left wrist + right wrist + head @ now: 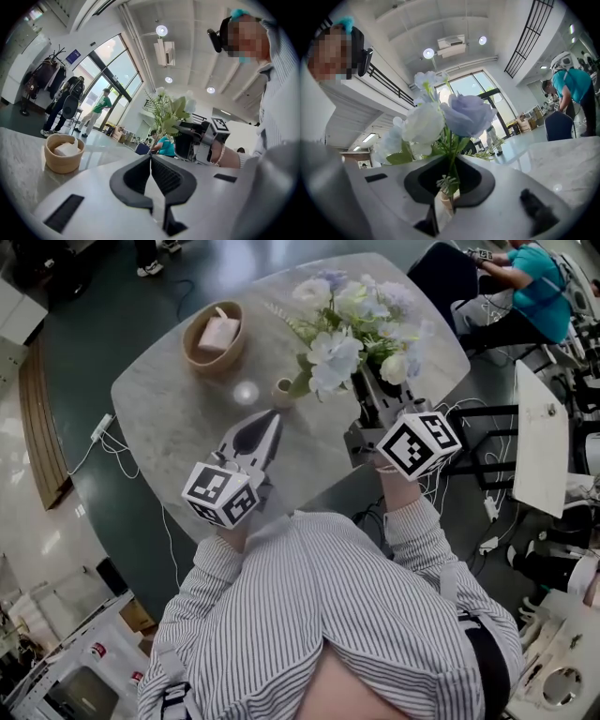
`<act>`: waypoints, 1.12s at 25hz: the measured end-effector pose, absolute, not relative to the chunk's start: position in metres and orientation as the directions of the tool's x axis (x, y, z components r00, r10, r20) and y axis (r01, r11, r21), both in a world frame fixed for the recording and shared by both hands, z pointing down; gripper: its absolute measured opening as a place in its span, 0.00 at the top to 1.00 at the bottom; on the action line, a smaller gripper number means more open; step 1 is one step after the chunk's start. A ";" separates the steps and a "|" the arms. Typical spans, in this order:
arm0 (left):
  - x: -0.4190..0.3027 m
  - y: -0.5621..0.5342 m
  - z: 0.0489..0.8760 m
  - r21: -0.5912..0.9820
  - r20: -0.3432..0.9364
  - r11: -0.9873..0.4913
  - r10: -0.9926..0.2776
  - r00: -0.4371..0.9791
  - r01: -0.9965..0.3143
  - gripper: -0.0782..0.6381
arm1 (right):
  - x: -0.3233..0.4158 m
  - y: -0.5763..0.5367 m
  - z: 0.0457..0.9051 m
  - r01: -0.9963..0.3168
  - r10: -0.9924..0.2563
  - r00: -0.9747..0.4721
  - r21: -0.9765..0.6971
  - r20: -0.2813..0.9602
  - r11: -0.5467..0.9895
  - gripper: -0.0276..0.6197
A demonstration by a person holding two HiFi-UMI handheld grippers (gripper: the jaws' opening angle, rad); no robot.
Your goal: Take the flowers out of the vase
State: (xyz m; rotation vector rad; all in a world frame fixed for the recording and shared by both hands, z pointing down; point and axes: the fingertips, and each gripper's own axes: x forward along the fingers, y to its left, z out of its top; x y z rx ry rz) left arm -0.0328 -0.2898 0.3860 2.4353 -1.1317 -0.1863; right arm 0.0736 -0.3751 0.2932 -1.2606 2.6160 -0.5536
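Observation:
A bunch of pale blue and white flowers (345,334) hangs over the marble table (169,418). My right gripper (367,382) is shut on its green stems. In the right gripper view the stems (451,173) run down between the pads of the right gripper (449,188) and the blooms (440,119) fill the middle. A small beige vase (282,392) stands on the table to the left of the bunch, one leaf over its right side. The stems' lower ends are hidden. My left gripper (275,415) points at the vase from just in front. The left gripper (151,157) is shut with nothing between its jaws.
A wooden bowl (216,338) holding a folded tissue stands at the table's far left, also in the left gripper view (64,152). A seated person in teal (534,287) and a white desk (542,437) with cables are to the right. The table's near edge (319,498) is close.

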 end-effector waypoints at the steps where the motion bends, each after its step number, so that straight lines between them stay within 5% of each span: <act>1: -0.032 -0.291 0.384 0.445 0.054 -0.566 -0.757 0.651 -0.694 0.87 | 0.077 -0.373 0.292 -0.708 -0.780 -0.625 -0.412 -0.012 0.574 0.89; 14: -0.046 -0.299 0.365 0.437 -0.026 -0.555 -0.794 0.607 -0.708 0.87 | 0.082 -0.357 0.285 -0.638 -0.732 -0.677 -0.435 -0.077 0.635 0.89; 28: -0.042 -0.299 0.394 0.478 0.098 -0.517 -0.772 0.628 -0.710 0.87 | 0.064 -0.356 0.298 -0.613 -0.686 -0.727 -0.412 -0.040 0.674 0.89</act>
